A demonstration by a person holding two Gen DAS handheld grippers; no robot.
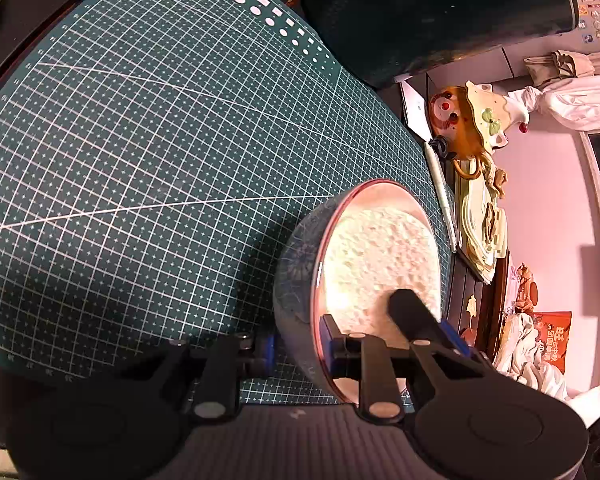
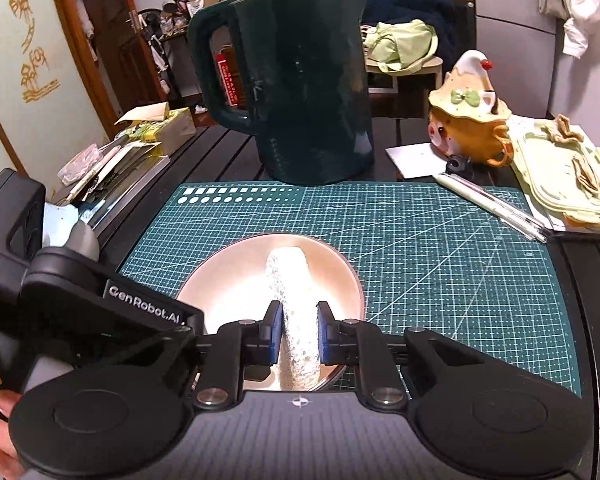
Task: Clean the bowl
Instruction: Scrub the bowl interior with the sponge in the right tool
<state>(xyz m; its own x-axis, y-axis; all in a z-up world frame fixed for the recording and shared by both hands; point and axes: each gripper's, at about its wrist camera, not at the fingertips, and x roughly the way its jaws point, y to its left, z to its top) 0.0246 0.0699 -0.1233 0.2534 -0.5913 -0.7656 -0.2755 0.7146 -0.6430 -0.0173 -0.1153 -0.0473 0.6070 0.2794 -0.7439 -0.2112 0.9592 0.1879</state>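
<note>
Our right gripper [image 2: 299, 330] is clamped on a white, porous sponge [image 2: 296, 312], long axis running straight ahead of the jaws and down into the pale, round, shallow bowl [image 2: 236, 284]. Our left gripper [image 1: 300, 344] pinches the bowl's near rim [image 1: 320, 320], one finger inside, one outside. The bowl sits directly under both, on a green gridded cutting mat [image 2: 440, 248]; a dark green plastic jug [image 2: 300, 80] stands beyond, with room clutter behind.
</note>
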